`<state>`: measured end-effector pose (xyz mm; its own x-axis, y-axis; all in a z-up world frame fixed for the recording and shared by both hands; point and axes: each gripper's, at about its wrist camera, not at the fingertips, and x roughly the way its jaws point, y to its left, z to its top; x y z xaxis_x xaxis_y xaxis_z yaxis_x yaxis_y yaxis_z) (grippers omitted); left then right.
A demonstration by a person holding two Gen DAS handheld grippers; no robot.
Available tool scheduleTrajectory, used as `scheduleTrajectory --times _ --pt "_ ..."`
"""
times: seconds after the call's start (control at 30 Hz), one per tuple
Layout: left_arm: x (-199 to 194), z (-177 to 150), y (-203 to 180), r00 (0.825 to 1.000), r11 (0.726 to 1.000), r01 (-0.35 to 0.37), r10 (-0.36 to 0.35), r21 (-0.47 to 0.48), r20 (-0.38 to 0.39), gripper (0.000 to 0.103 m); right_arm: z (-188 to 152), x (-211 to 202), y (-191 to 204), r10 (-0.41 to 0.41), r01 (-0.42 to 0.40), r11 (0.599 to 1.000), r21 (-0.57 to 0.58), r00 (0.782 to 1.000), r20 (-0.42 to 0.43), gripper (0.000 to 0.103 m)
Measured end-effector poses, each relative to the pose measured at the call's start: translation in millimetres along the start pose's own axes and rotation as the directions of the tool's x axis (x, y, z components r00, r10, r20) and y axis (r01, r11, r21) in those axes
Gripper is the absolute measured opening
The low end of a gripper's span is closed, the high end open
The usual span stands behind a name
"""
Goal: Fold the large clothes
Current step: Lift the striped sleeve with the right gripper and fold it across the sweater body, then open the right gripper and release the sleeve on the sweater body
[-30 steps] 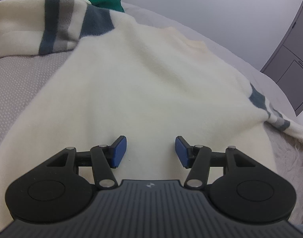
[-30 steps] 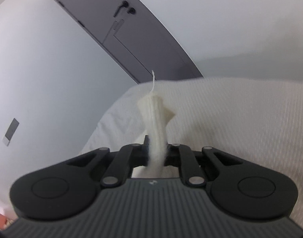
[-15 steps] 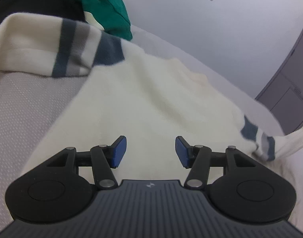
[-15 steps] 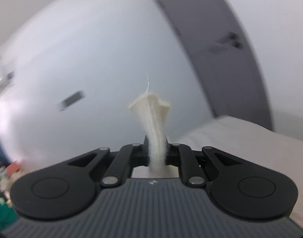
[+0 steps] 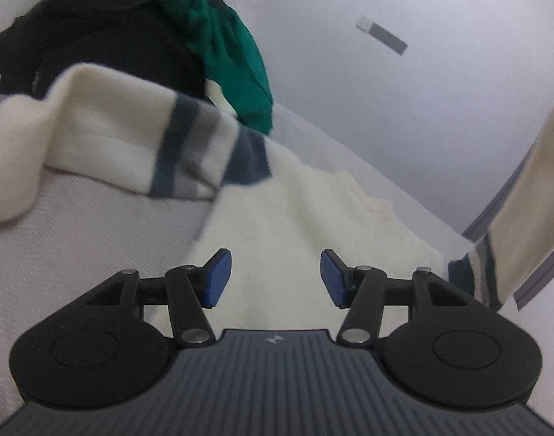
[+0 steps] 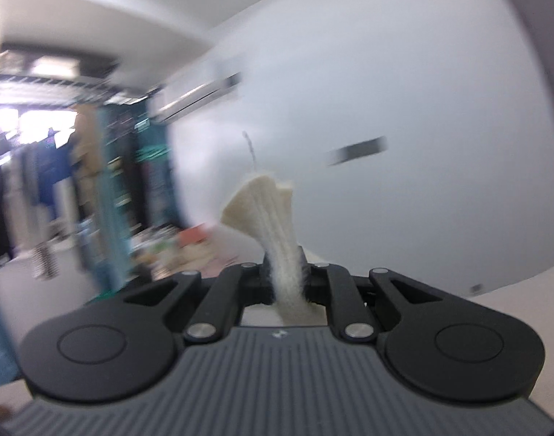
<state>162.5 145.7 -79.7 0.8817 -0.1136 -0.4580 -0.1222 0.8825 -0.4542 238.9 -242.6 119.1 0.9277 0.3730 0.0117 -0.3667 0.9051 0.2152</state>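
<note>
I am clamping the right gripper (image 6: 285,283) on the sweater's (image 5: 295,218) raised sleeve cuff (image 6: 266,210), its length running across toward the bed's (image 5: 77,239) left side, while the left gripper (image 5: 275,278) is hovering open over the body.

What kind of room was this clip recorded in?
Probably a bedroom or a lived-in home room: a cream knit sweater with dark stripes lies on a pale textured bed-like surface, black and green clothes are piled behind it, and a wall-mounted air conditioner is visible.
</note>
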Motion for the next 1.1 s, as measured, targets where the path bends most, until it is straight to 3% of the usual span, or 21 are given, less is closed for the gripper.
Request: scheduleTrajectory --times 0.1,0.23,0.33,0.47,0.63,0.77,0.8,0.83,0.9,1.03,1.1 --pt "-5.2 8.2 21.2 1.000 0.999 -0.009 0.010 -0.053 0.017 0.060 -28.1 15.7 30.7 0.098 -0.097 0.995 0.014 0.992 -0.074 0.012" --pt "-12.3 18.0 47.7 0.999 0.993 -0.023 0.027 -0.120 0.039 0.060 -77.2 29.5 70.5 0.174 -0.173 0.985 0.021 0.964 -0.203 0.012" --pt "-12.6 22.7 62.3 0.998 0.987 -0.030 0.037 -0.156 0.046 0.060 -127.2 31.5 86.9 0.196 -0.203 0.979 0.012 0.928 -0.316 0.012" --pt "-8.7 23.0 70.3 0.998 0.985 -0.038 0.045 -0.166 0.041 0.060 -187.9 29.8 108.7 0.199 -0.230 0.973 -0.009 0.863 -0.464 0.012" --pt "-1.8 21.2 72.7 0.999 0.986 -0.035 0.041 -0.165 0.028 0.060 -212.5 24.2 110.0 0.188 -0.241 0.970 -0.024 0.811 -0.554 0.014" --pt "4.9 20.0 68.2 0.999 0.989 -0.022 0.026 -0.148 0.026 0.060 -209.1 24.4 99.4 0.214 -0.237 0.971 0.035 0.790 -0.574 0.016" --pt "4.5 19.6 66.8 0.999 0.989 -0.018 0.022 -0.144 0.027 0.060 -207.5 23.8 96.5 0.221 -0.232 0.971 0.057 0.783 -0.582 0.022" --pt "5.0 18.9 66.0 0.999 0.990 -0.011 0.016 -0.141 0.030 0.060 -212.8 25.8 95.3 0.232 -0.233 0.969 0.077 0.771 -0.593 0.042" --pt "3.3 17.9 65.2 0.999 0.990 0.011 -0.005 -0.138 0.037 0.060 -216.5 20.1 98.0 0.265 -0.246 0.962 0.117 0.744 -0.614 0.070" --pt "0.5 14.5 57.9 0.999 0.994 0.026 -0.023 -0.110 0.034 0.060 -216.2 2.2 107.5 0.288 -0.289 0.951 0.105 0.720 -0.631 0.072" --pt "1.8 10.0 51.3 0.999 0.995 0.041 -0.040 -0.094 0.016 0.060 -205.7 -10.1 102.8 0.296 -0.290 0.950 0.116 0.719 -0.629 0.072"
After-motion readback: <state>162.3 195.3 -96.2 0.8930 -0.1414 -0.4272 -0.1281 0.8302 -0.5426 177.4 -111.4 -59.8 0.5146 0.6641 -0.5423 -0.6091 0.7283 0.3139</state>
